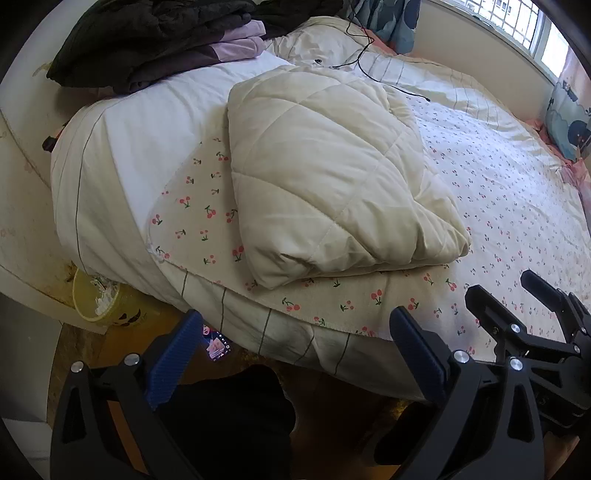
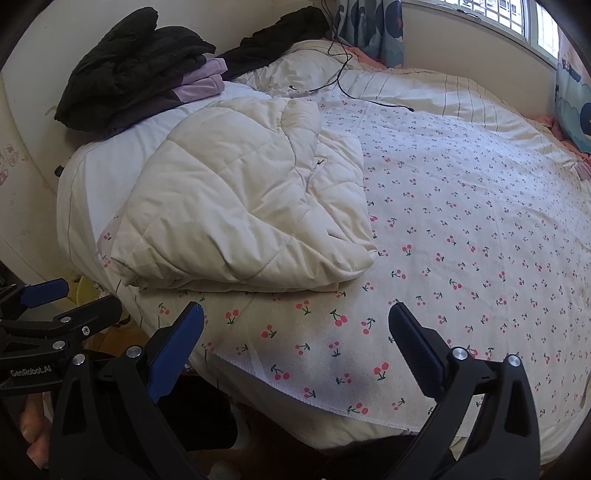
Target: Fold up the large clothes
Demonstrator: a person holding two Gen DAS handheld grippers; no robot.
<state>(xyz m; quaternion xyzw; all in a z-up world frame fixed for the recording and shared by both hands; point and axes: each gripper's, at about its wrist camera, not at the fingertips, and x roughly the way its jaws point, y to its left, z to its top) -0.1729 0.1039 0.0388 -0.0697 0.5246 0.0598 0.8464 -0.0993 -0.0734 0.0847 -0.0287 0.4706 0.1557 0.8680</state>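
A cream quilted padded garment (image 1: pixel 332 177) lies folded into a thick bundle on the cherry-print sheet (image 1: pixel 498 192) of the bed; it also shows in the right wrist view (image 2: pixel 243 206). My left gripper (image 1: pixel 295 343) is open and empty, held off the near bed edge, below the bundle. My right gripper (image 2: pixel 295 332) is open and empty over the near edge of the sheet (image 2: pixel 461 221), just in front of the bundle. The right gripper also shows in the left wrist view (image 1: pixel 509 295), and the left gripper's fingers (image 2: pixel 48 291) show in the right wrist view.
A pile of dark and lilac clothes (image 1: pixel 155 40) sits at the far left of the bed. A black cable (image 1: pixel 369 62) trails across the far side. A yellow bin (image 1: pixel 99 302) stands on the floor by the bed. A window (image 1: pixel 517 22) and cushions (image 1: pixel 565 122) are at right.
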